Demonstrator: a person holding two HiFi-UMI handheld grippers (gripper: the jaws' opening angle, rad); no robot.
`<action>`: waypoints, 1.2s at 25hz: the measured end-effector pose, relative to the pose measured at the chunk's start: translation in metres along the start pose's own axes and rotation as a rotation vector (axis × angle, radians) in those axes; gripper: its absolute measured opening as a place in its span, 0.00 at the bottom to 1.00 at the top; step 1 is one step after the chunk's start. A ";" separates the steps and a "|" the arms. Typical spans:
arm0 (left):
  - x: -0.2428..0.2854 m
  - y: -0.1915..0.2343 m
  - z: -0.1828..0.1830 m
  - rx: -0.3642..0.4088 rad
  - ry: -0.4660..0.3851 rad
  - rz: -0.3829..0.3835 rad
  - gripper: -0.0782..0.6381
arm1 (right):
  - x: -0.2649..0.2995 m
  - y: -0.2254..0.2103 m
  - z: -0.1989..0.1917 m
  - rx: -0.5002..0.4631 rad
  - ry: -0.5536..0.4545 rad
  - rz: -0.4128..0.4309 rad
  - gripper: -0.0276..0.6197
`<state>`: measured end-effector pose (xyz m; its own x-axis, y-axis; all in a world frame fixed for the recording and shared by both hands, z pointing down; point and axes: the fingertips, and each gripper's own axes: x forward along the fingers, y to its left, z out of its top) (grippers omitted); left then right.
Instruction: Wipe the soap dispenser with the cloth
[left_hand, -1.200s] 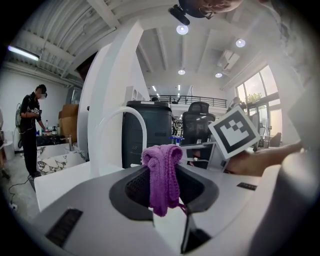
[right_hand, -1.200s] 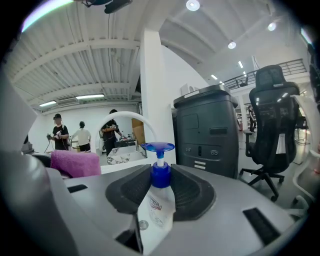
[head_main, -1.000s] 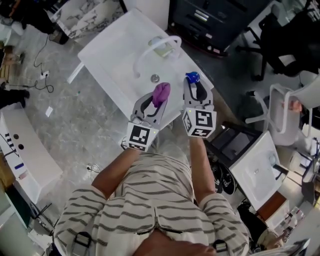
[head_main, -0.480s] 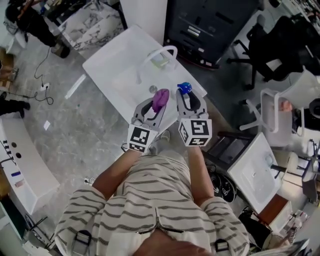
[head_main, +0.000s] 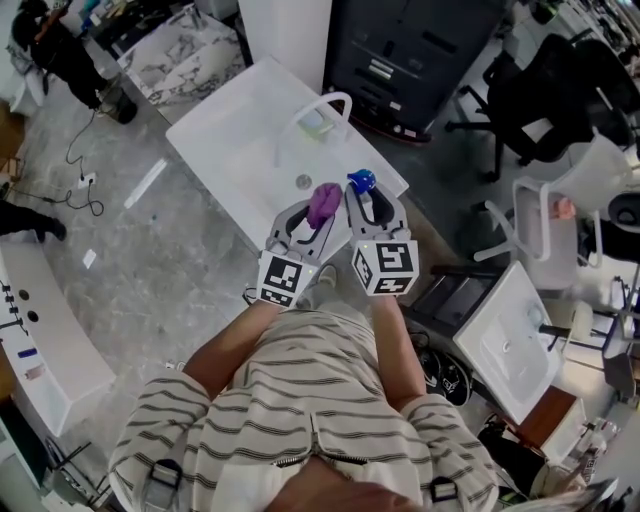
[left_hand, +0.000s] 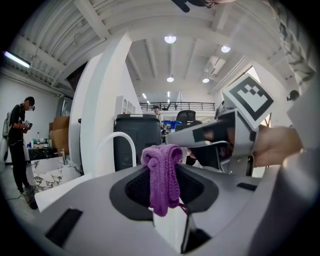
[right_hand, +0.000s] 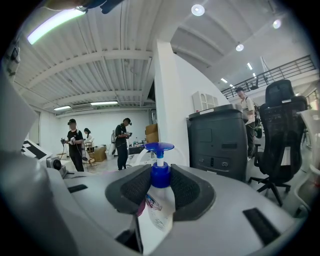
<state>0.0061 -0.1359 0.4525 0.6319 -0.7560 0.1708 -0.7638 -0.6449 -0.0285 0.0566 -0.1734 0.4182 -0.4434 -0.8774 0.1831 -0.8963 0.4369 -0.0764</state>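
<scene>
Soap dispenser (right_hand: 159, 207) stands clamped upright in the right tongs (right_hand: 161, 186), held above the white sink (head_main: 230, 140); left tongs (left_hand: 164, 189) pinch the purple cloth (left_hand: 161, 172) just beside; steady the bottle, rub cloth along its body.

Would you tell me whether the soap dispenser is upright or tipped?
Upright: the soap dispenser, blue pump on top, sits in the right gripper.
</scene>
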 end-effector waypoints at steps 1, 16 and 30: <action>-0.001 -0.003 0.000 0.005 -0.001 -0.007 0.26 | -0.001 0.001 0.000 -0.002 -0.001 0.000 0.24; -0.008 -0.037 -0.003 0.067 -0.034 -0.126 0.27 | -0.005 0.018 0.007 -0.030 -0.003 0.012 0.25; 0.005 -0.057 -0.016 0.105 -0.011 -0.228 0.27 | -0.012 0.014 0.013 0.007 -0.028 0.000 0.25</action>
<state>0.0511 -0.1013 0.4708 0.7882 -0.5905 0.1736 -0.5838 -0.8066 -0.0932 0.0493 -0.1590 0.4017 -0.4434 -0.8828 0.1554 -0.8963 0.4356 -0.0829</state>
